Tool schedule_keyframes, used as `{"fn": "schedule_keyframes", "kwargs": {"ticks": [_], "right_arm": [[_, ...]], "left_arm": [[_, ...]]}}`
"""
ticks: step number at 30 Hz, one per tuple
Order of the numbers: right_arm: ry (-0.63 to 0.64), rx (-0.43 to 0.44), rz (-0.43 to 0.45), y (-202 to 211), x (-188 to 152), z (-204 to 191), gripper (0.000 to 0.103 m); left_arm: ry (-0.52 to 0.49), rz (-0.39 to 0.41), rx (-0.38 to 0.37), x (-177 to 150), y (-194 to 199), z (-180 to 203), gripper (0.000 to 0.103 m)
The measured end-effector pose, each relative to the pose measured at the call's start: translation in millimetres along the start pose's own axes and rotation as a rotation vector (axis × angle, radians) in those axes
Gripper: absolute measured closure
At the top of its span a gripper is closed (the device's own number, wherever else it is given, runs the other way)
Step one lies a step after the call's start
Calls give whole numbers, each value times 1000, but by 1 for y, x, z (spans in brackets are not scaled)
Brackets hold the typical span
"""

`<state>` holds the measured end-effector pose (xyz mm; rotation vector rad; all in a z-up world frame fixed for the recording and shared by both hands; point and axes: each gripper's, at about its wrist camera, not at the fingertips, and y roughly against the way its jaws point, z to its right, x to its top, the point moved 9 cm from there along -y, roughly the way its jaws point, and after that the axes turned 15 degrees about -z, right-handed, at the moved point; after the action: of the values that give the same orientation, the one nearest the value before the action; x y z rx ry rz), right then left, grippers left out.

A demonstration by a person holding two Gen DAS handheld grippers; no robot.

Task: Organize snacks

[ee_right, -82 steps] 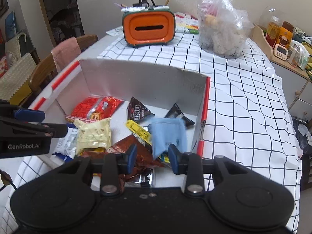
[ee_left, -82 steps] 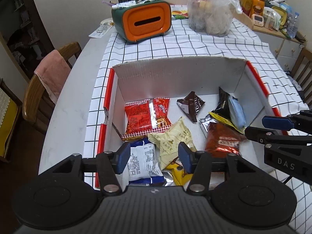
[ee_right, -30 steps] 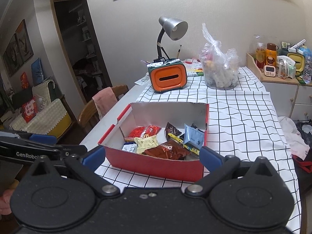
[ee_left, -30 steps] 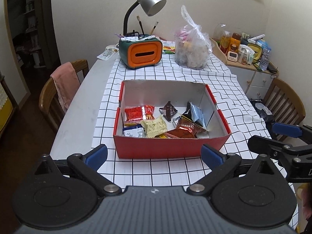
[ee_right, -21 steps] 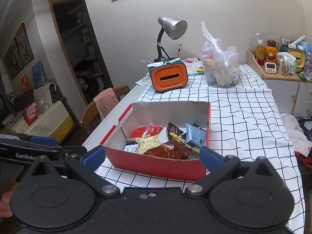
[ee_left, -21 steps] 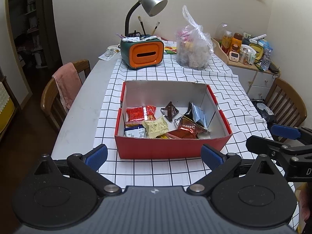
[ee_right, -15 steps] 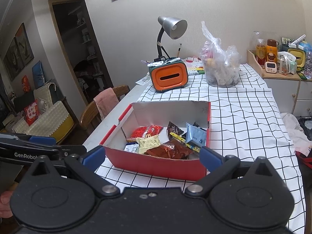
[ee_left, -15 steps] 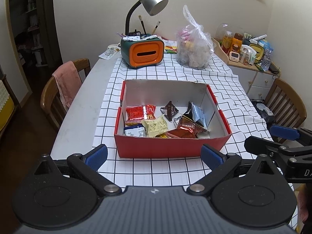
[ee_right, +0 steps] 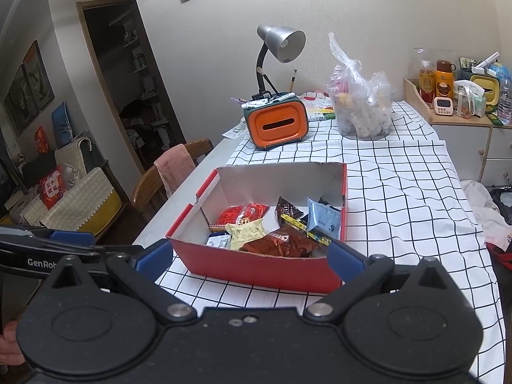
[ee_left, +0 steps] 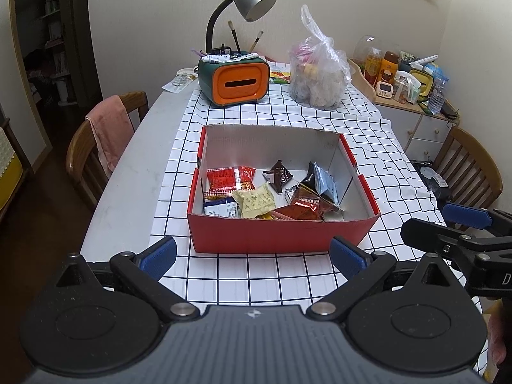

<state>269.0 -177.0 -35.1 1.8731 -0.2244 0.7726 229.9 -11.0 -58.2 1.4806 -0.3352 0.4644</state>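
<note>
Both grippers backed off from the red box (ee_left: 283, 233); left gripper (ee_left: 252, 256) and right gripper (ee_right: 249, 256) hang spread wide, empty, short of its near wall. Snack packets (ee_left: 272, 193) all lie inside the box; task looks essentially done.

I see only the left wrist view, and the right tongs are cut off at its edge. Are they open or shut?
Observer: Open. The right wrist view shows the right tongs spread wide, with nothing between them.
Operator: And the light blue packet, what is on its face?
Observer: From that side the light blue packet stands near the right wall of the red box, and a small round mark is printed low on its face.
</note>
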Motion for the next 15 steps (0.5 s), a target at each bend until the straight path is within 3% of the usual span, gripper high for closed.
{"fn": "schedule_keyframes", "kwargs": {"ticks": [15], "right_arm": [[-19, 5, -8, -4, -3, 0, 0]], "left_arm": [[8, -20, -9, -4, -6, -4, 1]]}}
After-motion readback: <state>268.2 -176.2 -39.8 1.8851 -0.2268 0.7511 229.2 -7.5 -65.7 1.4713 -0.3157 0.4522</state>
